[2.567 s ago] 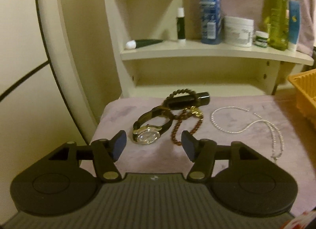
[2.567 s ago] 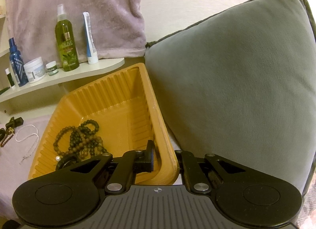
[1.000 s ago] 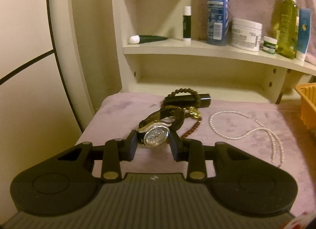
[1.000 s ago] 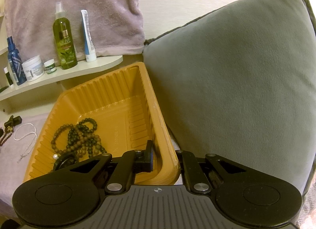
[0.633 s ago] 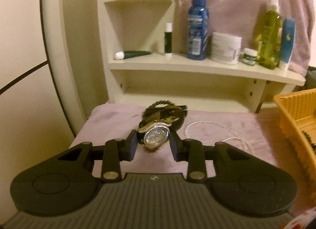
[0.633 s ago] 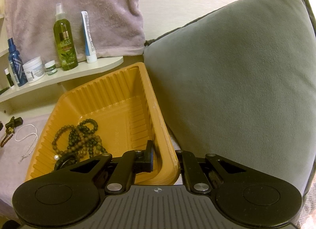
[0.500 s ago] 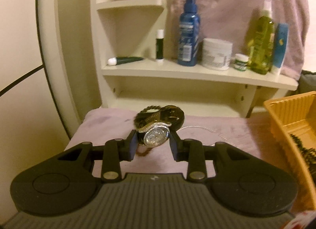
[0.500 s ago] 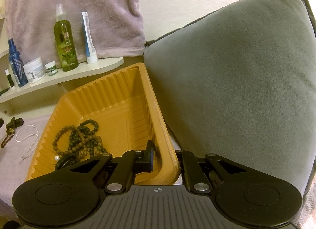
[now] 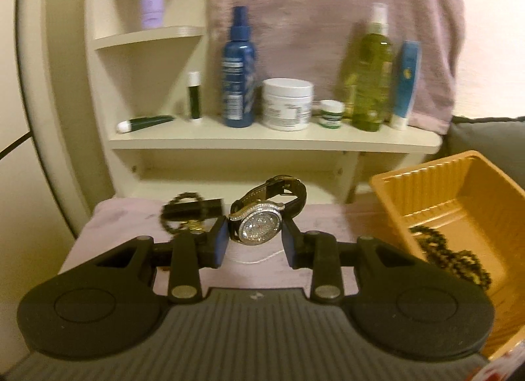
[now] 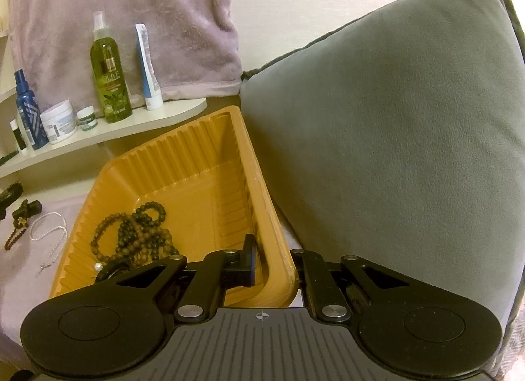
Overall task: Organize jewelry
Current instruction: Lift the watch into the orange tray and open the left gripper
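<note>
The left gripper [image 9: 255, 239] tilts downward, its blue pads clamped on a jewelled watch [image 9: 261, 224] at the middle of the left wrist frame, the strap looping up behind the dial. The orange tray [image 9: 436, 184] sits at the right edge, dark bead strands [image 9: 449, 258] inside. In the right wrist frame, the right gripper [image 10: 274, 266] also angles downward at lower centre, jaws clenched on the orange tray's near corner wall, beside a grey cushion [image 10: 393, 151].

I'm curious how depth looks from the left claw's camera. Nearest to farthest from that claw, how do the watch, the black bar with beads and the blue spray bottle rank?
1. Watch: gripped between the left claw's pads.
2. Black bar with beads: on the cloth, ahead and left.
3. Blue spray bottle: upright on the shelf behind.
</note>
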Action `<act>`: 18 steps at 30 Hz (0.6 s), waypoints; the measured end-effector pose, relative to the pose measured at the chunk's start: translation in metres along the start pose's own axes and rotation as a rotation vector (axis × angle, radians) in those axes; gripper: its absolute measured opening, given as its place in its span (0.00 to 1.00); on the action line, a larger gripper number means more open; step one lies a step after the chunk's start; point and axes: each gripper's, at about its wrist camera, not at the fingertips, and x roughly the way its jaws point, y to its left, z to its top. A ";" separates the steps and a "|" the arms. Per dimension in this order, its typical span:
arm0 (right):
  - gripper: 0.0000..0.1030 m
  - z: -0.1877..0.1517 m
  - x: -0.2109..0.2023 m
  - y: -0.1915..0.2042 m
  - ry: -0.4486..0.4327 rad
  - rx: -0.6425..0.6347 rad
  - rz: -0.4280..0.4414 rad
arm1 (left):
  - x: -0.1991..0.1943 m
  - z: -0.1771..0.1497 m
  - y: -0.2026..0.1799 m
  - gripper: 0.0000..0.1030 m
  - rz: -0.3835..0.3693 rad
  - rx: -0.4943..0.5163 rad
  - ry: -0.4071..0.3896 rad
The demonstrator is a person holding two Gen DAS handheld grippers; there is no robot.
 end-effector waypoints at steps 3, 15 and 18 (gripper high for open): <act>0.08 0.000 0.000 0.000 0.000 0.004 0.001 | -0.002 0.003 -0.013 0.30 -0.037 0.011 -0.001; 0.08 0.001 0.000 -0.001 -0.001 0.013 0.006 | -0.012 0.002 -0.085 0.30 -0.239 0.118 0.012; 0.08 0.001 0.000 -0.001 -0.001 0.016 0.007 | -0.013 -0.003 -0.101 0.30 -0.279 0.149 0.023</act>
